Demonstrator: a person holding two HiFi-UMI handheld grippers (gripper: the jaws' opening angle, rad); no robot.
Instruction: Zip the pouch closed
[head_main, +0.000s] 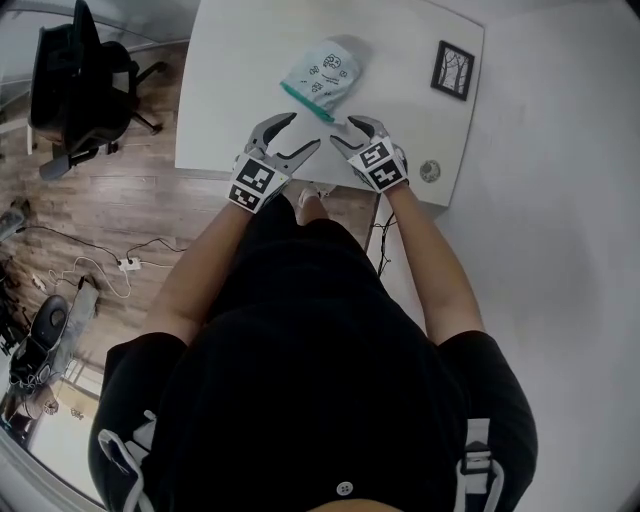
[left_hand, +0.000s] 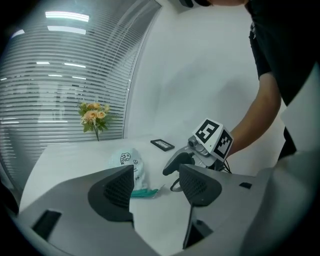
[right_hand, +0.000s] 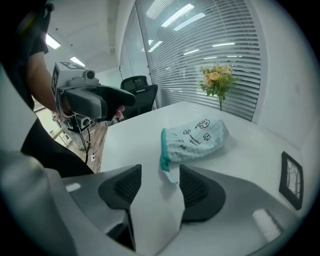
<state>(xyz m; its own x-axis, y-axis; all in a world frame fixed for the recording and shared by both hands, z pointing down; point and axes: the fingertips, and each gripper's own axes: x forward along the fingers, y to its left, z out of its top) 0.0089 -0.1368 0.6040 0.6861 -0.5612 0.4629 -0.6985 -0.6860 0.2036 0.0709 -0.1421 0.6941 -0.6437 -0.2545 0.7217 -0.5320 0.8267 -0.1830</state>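
A pale blue printed pouch (head_main: 323, 72) lies on the white table (head_main: 230, 90), its teal zipper edge (head_main: 305, 102) turned toward me. My left gripper (head_main: 303, 131) hovers just short of that edge, open, with nothing between its jaws. My right gripper (head_main: 345, 131) is close beside it on the right, also open. In the left gripper view the pouch (left_hand: 128, 161) and its zipper (left_hand: 145, 192) lie beyond the left gripper (left_hand: 156, 176), and the right gripper (left_hand: 173, 169) shows ahead. In the right gripper view the zipper end (right_hand: 164, 150) lies just ahead of the right gripper (right_hand: 160, 182), untouched by its pads.
A small black picture frame (head_main: 453, 69) lies at the table's far right, with a small round object (head_main: 430, 171) near the front right corner. A vase of flowers (left_hand: 93, 115) stands at the back by the blinds. An office chair (head_main: 75, 85) stands left of the table.
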